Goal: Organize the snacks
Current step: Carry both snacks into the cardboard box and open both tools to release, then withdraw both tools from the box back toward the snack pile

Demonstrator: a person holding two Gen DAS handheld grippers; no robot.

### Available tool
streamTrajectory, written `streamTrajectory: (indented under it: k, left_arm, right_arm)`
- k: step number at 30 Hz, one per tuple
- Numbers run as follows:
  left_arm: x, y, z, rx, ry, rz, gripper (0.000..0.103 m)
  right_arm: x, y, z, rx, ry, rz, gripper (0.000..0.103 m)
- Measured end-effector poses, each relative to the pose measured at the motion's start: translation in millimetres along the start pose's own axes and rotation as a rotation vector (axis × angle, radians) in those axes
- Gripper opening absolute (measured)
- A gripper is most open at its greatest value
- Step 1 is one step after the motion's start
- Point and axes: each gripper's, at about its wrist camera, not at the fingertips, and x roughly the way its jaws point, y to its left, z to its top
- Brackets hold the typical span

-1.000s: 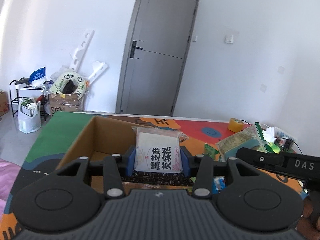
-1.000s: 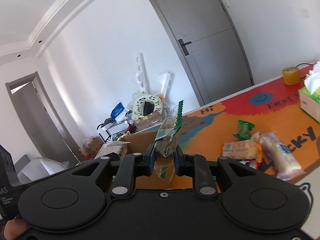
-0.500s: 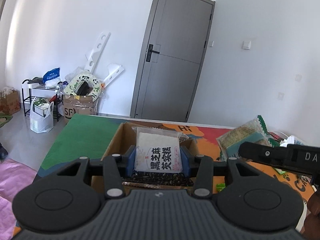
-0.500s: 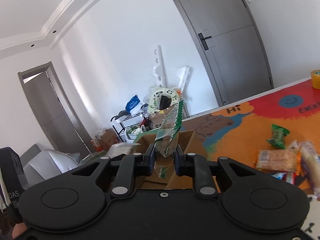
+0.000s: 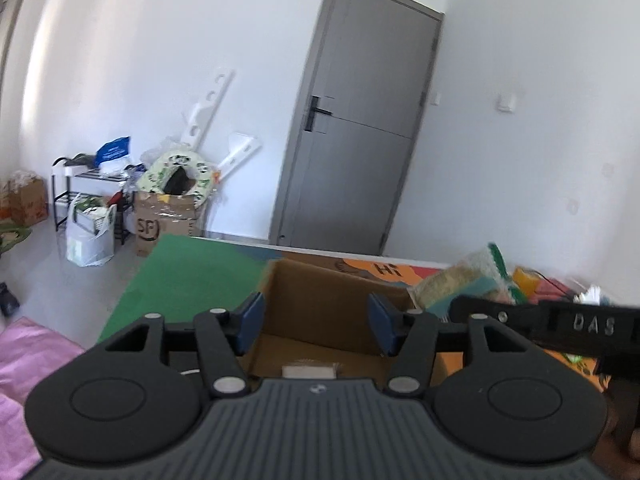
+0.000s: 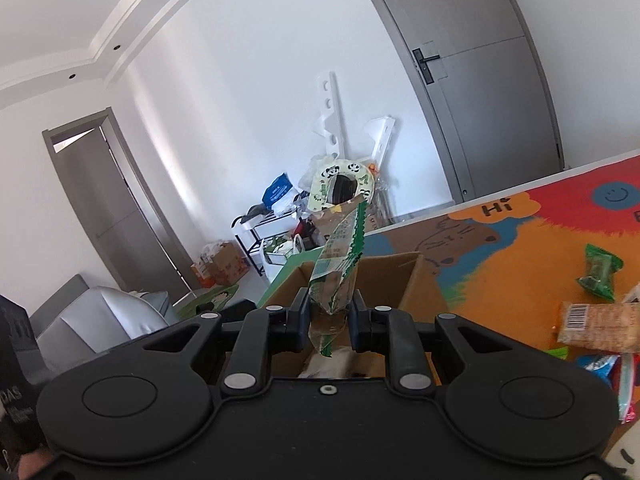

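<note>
An open cardboard box [image 5: 320,304] stands on the colourful mat. My left gripper [image 5: 317,323] is open and empty, held over the box; a white snack packet [image 5: 308,371] lies on the box floor just below it. My right gripper [image 6: 329,322] is shut on a green-and-clear snack packet [image 6: 340,256] that stands upright between the fingers, above the same box [image 6: 396,280]. This packet also shows in the left wrist view [image 5: 460,284], beside the box's right wall. More snacks lie on the mat to the right: a green packet [image 6: 598,276] and a cracker packet [image 6: 596,326].
The mat [image 6: 520,240] covers a table that ends near a grey door [image 5: 360,136]. Cartons, bags and a black rack [image 5: 80,200] stand on the floor at the left. A yellow tape roll [image 5: 526,278] sits at the far right.
My left gripper has opened and let go of the white packet, which now lies in the box. My right gripper has carried its green packet over the box.
</note>
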Motion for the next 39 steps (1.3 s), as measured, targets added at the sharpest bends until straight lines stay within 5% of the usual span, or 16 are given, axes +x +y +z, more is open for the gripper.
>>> streamTrajectory:
  k: [8,11,18,24,39]
  left_arm:
    - [-5.8,18.6,7.1,-0.040,-0.010,0.049,0.056]
    - [-6.1,22.1,6.7,-0.049,-0.002,0.064,0.057]
    - [-8.2,21.3,4.4,-0.055,0.009,0.078,0.076]
    - [-11.5,6.5,0.2,-0.031,0.010,0.044,0.083]
    - [-21.7,-39.7,-15.9,0.026,0.050,-0.017,0.093]
  right_arm:
    - [8.4,7.6,1.4,0.010,0.013,0.015,0.021]
    - [11.7,10.7,3.4,0.005,0.015,0.011,0.033]
    - [-4.5,2.7,1.2,0.029,-0.004,-0.017,0.035]
    - [-26.8,-13.7,-7.1,0.058,-0.008,-0.068,0.036]
    - [-84.5,-50.5,-21.6,0.100,-0.013,-0.193,0.066]
